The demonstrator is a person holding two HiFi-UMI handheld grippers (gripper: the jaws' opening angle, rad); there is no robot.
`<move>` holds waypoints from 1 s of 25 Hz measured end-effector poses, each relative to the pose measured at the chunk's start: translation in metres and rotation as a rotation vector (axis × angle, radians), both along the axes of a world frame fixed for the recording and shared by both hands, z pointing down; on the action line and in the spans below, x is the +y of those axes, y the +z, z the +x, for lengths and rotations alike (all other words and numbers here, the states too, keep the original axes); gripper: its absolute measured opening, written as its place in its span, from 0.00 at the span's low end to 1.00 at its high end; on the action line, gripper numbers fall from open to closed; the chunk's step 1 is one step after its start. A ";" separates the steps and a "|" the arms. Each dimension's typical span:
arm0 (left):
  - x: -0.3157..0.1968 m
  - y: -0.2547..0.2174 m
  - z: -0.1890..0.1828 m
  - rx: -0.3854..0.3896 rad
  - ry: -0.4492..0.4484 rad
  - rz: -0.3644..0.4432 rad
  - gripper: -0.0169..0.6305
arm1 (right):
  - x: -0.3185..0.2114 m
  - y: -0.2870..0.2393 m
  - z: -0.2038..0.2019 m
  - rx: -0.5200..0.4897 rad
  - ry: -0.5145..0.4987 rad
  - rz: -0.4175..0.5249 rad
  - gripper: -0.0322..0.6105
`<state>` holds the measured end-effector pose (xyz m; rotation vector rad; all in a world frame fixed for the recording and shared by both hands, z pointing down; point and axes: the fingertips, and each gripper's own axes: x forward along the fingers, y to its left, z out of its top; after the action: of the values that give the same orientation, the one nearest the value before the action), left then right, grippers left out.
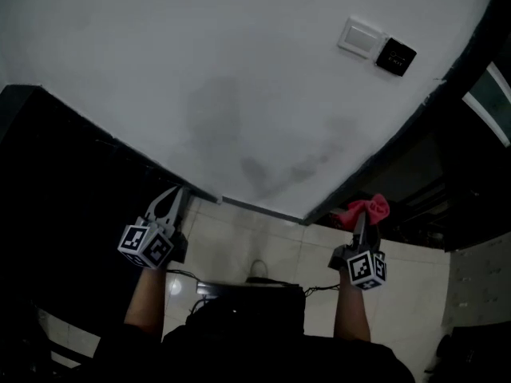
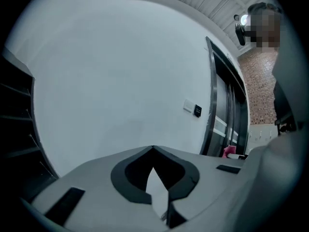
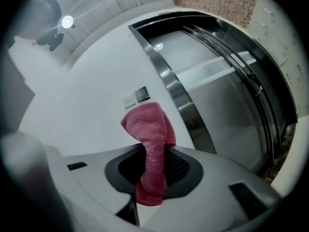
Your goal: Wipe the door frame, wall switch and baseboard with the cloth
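Note:
My right gripper (image 1: 361, 220) is shut on a pink cloth (image 1: 368, 210), low down by the foot of the dark door frame (image 1: 399, 138). In the right gripper view the cloth (image 3: 152, 144) stands up between the jaws of the right gripper (image 3: 154, 153), with the metal door frame (image 3: 174, 88) just behind it. The white wall switch (image 1: 361, 37) and a black panel (image 1: 396, 56) sit high on the white wall. A grey baseboard (image 1: 255, 207) runs along the wall's foot. My left gripper (image 1: 172, 203) is shut and holds nothing; its tips (image 2: 153, 148) face the wall.
A dark shelf unit (image 1: 48, 158) stands against the wall at the left. Pale floor tiles (image 1: 263, 242) lie below the baseboard. Glass door panels (image 3: 227, 95) fill the frame to the right. A person (image 2: 263, 23) shows at the upper right of the left gripper view.

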<state>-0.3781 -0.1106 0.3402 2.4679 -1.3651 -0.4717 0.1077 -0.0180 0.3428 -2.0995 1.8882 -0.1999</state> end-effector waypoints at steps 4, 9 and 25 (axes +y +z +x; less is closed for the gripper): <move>0.023 0.009 -0.015 -0.010 0.063 0.010 0.01 | 0.048 0.008 -0.030 0.031 0.031 -0.010 0.17; 0.040 0.000 -0.019 -0.010 0.085 0.062 0.01 | 0.078 0.002 -0.062 0.050 0.024 -0.011 0.17; 0.061 0.007 0.003 0.023 0.087 0.098 0.01 | 0.085 -0.008 -0.062 0.067 0.021 -0.001 0.17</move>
<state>-0.3752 -0.0494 0.3469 2.5800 -1.2477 -0.5574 0.0458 0.0667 0.3348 -2.1515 1.9025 -0.1278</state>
